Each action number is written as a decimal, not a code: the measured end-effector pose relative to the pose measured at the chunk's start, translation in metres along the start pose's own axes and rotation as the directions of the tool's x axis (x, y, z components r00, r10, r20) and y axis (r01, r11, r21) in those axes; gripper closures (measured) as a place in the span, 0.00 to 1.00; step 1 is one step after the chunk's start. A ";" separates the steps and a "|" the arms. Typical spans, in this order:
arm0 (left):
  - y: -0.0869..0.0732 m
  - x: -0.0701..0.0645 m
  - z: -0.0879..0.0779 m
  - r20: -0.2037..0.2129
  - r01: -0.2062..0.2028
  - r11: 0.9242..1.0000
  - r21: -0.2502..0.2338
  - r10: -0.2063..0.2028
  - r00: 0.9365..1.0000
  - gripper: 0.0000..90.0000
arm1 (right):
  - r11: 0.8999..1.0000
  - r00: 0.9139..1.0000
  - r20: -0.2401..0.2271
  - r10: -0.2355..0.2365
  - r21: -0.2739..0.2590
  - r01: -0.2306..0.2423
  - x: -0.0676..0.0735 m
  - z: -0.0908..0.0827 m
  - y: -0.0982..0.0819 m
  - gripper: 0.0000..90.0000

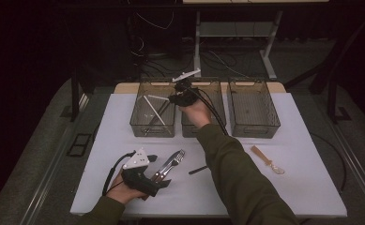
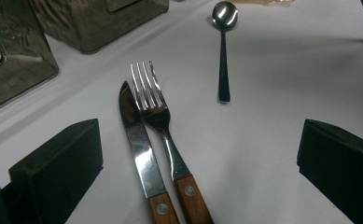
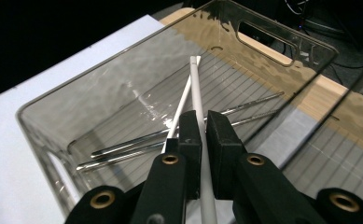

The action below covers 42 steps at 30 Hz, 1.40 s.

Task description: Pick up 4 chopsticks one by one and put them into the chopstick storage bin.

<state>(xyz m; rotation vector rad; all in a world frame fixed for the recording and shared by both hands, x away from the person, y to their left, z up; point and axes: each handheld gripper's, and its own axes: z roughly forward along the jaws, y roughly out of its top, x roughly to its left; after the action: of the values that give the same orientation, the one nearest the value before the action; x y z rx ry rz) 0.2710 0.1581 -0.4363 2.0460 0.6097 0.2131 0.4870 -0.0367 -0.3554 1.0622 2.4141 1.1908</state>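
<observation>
My right gripper is shut on a white chopstick, which points down into the left clear bin. In the high view this gripper hovers over that bin's right side. Inside lie another white chopstick and two metal chopsticks. My left gripper rests low near the table's front, jaws wide open. Between them on the table lie a wooden-handled knife and fork, side by side and untouched. A small dark-handled spoon lies beyond them.
Three clear bins stand in a row at the back: the left bin, the middle bin and the right bin. A wooden-handled utensil lies at the right of the white table. My right sleeve crosses the middle.
</observation>
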 end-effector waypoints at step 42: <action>0.002 -0.001 0.001 0.014 -0.005 1.000 -0.015 0.005 1.000 0.00 | 0.999 0.996 -0.077 0.033 0.003 -0.033 0.018 0.015 0.012 0.52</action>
<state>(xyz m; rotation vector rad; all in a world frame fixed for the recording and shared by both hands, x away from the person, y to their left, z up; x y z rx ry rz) 0.2710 0.1562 -0.4354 2.0337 0.5928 0.2060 0.4874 -0.0103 -0.3537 1.0803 2.4648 1.2626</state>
